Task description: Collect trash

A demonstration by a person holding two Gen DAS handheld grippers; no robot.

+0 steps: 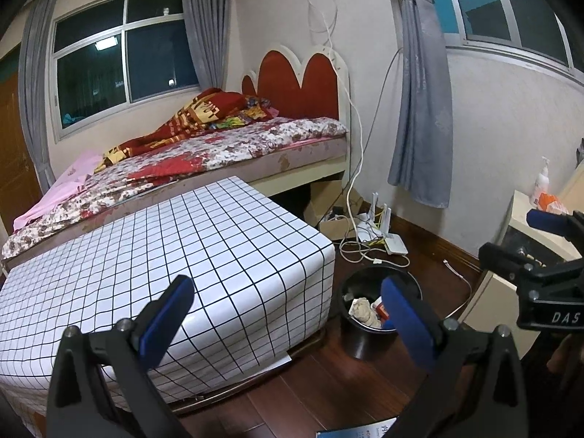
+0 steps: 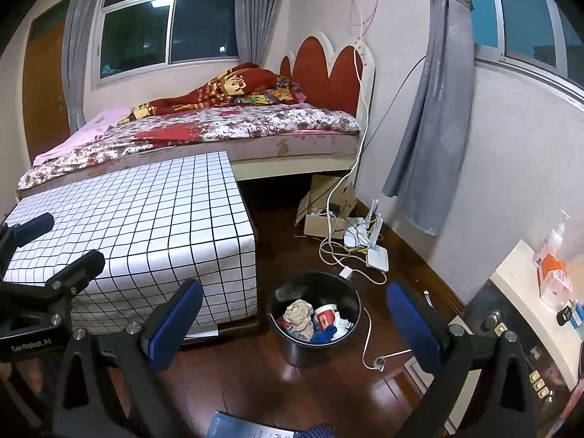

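A black round bin (image 1: 359,343) (image 2: 288,346) stands on the dark wood floor beside the grid-cloth table. Inside it lie crumpled paper (image 2: 298,314), a red-and-white paper cup (image 2: 326,316), a blue scrap and white tissue. My left gripper (image 1: 288,314) is open and empty, hovering over the table's corner and the bin. My right gripper (image 2: 295,323) is open and empty too, held above the bin. Each gripper shows at the edge of the other's view: the right gripper (image 1: 518,235) at the far right, the left gripper (image 2: 62,242) at the far left.
A low table with a white black-grid cloth (image 1: 175,255) (image 2: 146,226) stands in front of a bed (image 2: 219,127). Routers, cables and a cardboard box (image 2: 328,219) clutter the floor by the wall. A cream cabinet (image 2: 525,292) with a pump bottle stands at right. A loose cable (image 2: 368,343) lies beside the bin.
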